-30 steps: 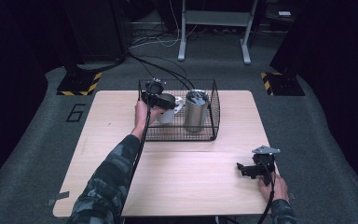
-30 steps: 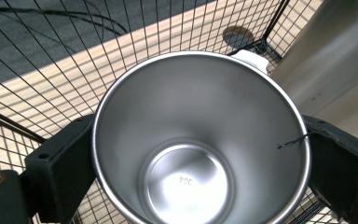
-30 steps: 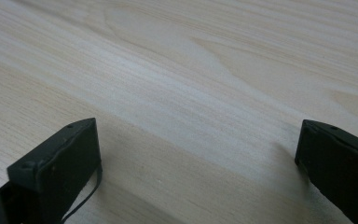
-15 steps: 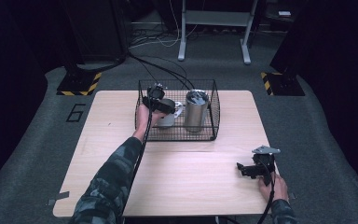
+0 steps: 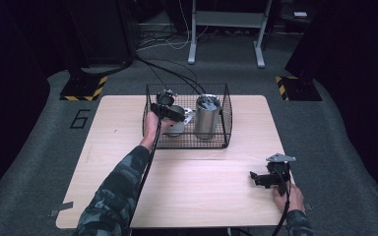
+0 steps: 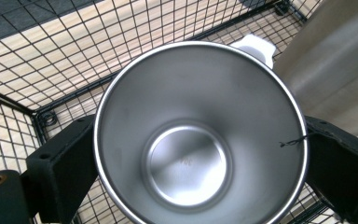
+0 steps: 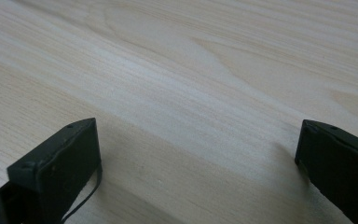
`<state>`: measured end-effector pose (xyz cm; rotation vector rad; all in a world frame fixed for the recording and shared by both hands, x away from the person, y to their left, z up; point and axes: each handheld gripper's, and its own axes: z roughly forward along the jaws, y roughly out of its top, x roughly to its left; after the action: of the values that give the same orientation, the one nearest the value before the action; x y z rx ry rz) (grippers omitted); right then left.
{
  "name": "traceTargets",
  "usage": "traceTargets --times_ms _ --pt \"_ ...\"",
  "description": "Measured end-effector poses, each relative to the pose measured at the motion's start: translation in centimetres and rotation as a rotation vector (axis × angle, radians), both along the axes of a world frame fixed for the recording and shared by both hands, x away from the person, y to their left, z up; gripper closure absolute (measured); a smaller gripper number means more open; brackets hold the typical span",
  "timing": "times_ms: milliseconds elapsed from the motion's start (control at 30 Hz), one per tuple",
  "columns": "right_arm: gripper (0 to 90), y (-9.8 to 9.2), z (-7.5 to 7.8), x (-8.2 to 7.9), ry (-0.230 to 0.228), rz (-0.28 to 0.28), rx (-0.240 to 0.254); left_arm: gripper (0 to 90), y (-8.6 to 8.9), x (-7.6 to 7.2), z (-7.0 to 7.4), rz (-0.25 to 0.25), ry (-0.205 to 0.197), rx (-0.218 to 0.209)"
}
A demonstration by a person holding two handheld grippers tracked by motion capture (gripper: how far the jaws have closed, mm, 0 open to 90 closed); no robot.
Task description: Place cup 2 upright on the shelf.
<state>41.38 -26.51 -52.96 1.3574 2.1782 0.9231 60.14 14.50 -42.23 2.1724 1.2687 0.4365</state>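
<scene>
Left gripper view: steel cup (image 6: 200, 135) pinched w/ left gripper (image 6: 200, 163) in wire basket (image 6: 51, 56), right gripper (image 7: 198, 163) spread over table (image 7: 205, 70).

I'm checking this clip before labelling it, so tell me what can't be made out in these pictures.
- Left tongs: the cup between the jaws hides whether they press its wall, left gripper view.
- Cup's outside and foot: hidden by its own rim, same view.
- White piece behind the cup: mostly covered by it.
- Tumbler: contents too small to tell, high view; cut off by the edge, left gripper view.
</scene>
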Motion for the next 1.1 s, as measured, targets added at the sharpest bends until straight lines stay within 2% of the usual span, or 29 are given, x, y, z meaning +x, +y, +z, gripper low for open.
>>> traceTargets --times_ms 167,233,367,600,733,867,1067,1100 --pt "0.0 0.0 0.0 0.0 0.000 -0.001 0.001 2.3 0.1 -0.2 0.0 0.012 -0.009 -0.008" --pt "0.0 0.0 0.0 0.0 0.000 -0.001 0.001 0.2 0.0 -0.6 0.7 0.008 -0.036 -0.001" --pt "0.0 0.0 0.0 0.0 0.001 -0.001 0.001 0.1 0.0 -1.2 1.6 -0.001 -0.056 -0.015" --pt "0.0 0.0 0.0 0.0 0.000 -0.001 0.001 0.1 0.1 -3.4 4.0 -0.062 -0.104 -0.049" --pt "0.0 0.0 0.0 0.0 0.000 -0.001 0.001 0.1 0.1 -4.5 4.9 -0.090 -0.129 -0.062" --pt "0.0 0.0 0.0 0.0 0.000 -0.001 0.001 0.1 0.4 -6.5 6.1 -0.123 -0.161 -0.078" --pt "0.0 0.0 0.0 0.0 0.000 -0.001 0.001 0.1 0.4 -6.5 6.1 -0.123 -0.161 -0.078" --pt "0.0 0.0 0.0 0.0 0.000 -0.001 0.001 0.1 1.1 -9.3 7.2 -0.167 -0.202 -0.092"
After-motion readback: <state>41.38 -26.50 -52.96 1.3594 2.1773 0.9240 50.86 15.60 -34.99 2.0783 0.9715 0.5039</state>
